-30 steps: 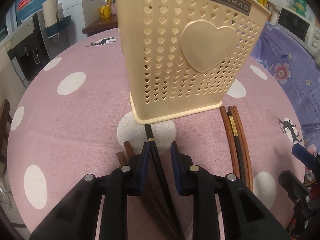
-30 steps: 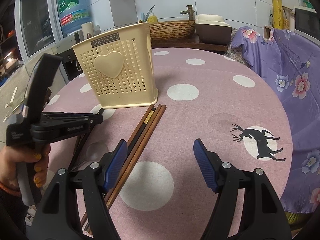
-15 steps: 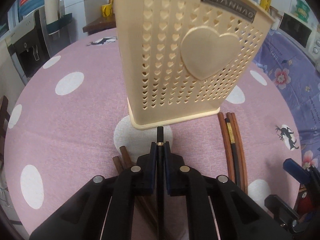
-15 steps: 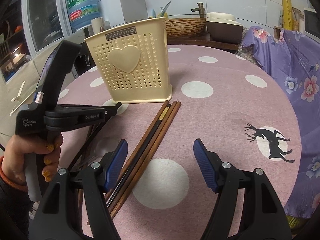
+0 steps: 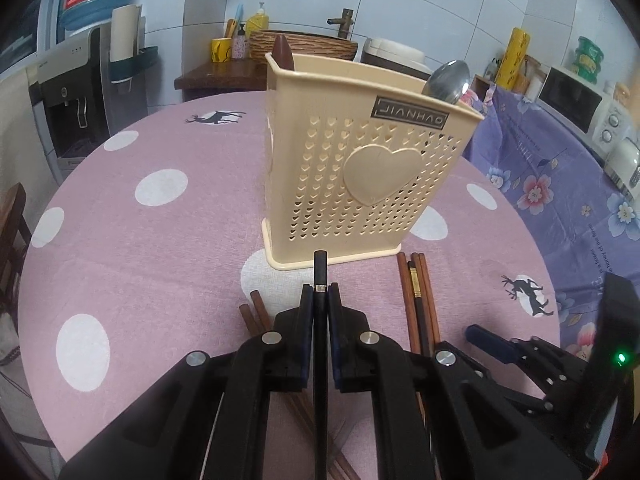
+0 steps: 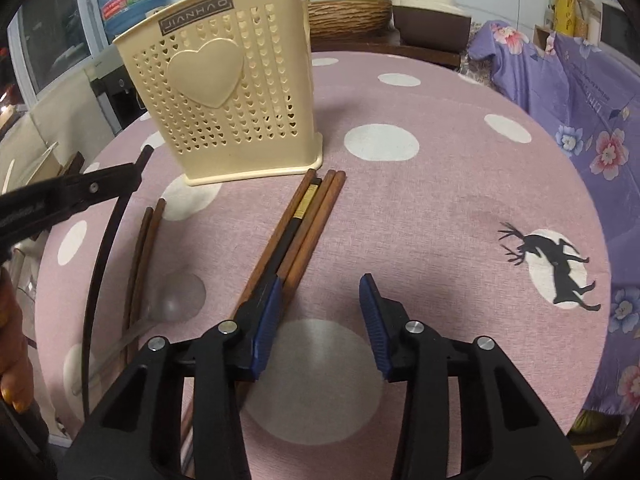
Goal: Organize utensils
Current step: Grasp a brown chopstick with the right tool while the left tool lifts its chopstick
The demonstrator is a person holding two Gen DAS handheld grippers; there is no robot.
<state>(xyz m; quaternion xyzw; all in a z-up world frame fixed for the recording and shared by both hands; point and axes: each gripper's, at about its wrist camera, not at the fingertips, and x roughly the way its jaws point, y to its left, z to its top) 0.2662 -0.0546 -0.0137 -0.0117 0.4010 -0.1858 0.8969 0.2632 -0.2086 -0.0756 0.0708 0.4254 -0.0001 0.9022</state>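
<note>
Fingers (image 5: 306, 332) of left gripper (image 5: 320, 304) tight on black chopstick (image 5: 320, 272).

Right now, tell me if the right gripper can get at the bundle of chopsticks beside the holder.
Probably yes: the right gripper is open, and the chopstick bundle lies uncovered just ahead, under its left finger.

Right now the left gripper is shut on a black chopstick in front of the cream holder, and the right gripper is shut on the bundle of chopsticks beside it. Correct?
Not quite. The left gripper is shut on the black chopstick before the cream holder. The right gripper is open, though: the right wrist view shows its jaws wide apart, holding nothing, with the bundle of chopsticks lying on the table by its left finger.
</note>
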